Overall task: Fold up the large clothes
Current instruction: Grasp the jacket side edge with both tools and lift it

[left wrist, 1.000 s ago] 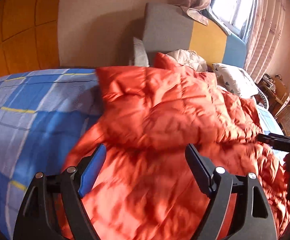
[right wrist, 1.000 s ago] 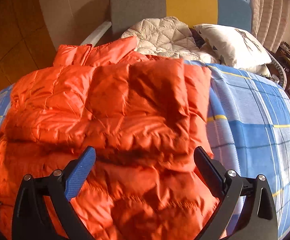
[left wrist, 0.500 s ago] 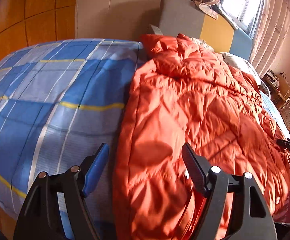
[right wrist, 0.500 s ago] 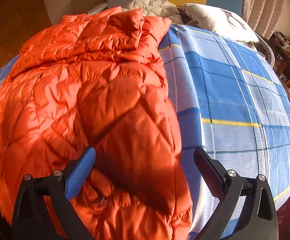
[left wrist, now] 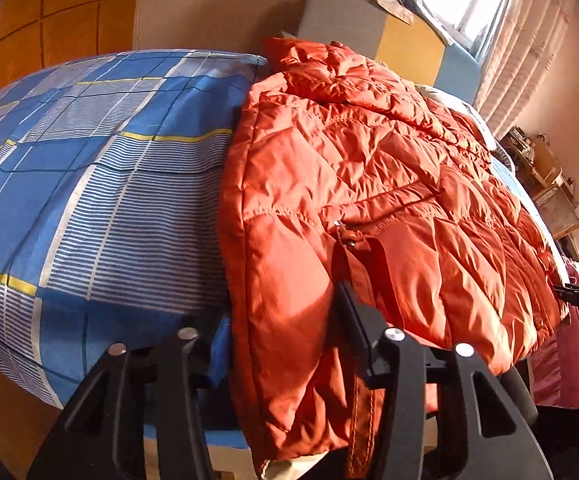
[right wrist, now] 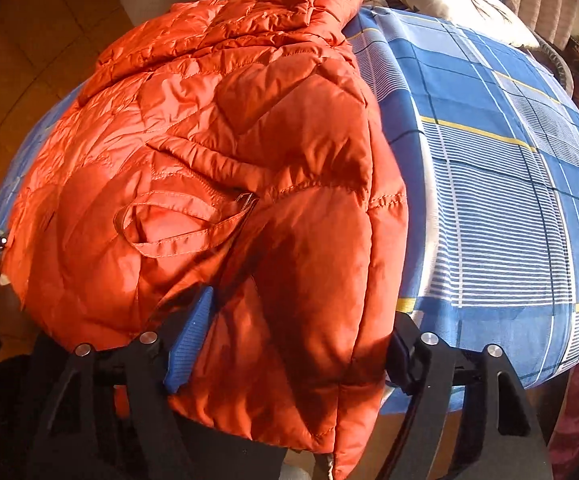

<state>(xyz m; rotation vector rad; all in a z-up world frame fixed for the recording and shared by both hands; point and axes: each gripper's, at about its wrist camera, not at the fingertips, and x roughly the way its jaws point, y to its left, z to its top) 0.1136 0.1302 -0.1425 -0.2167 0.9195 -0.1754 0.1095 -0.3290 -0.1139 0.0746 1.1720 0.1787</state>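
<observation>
An orange quilted down jacket [left wrist: 369, 184] lies lengthwise on a bed, its lower hem hanging over the near edge. It also shows in the right wrist view [right wrist: 225, 136]. My left gripper [left wrist: 285, 332] has its jaws on either side of the hem's left corner, with the fabric bunched between them. My right gripper [right wrist: 297, 340] has its jaws on either side of the hem's right corner, also filled with fabric. A fabric loop [right wrist: 177, 220] lies on the jacket by a pocket.
The bed has a blue checked sheet [left wrist: 89, 184] [right wrist: 501, 184]. A grey, yellow and blue headboard [left wrist: 373, 32], a beige quilt and a white pillow [right wrist: 461, 8] are at the far end. A window with curtains [left wrist: 501, 32] and wicker furniture [left wrist: 557, 204] are to the right.
Both grippers have pulled back to the near edge of the bed and lowered onto the hem. Their jaws have narrowed from wide open onto the jacket's two lower corners.
</observation>
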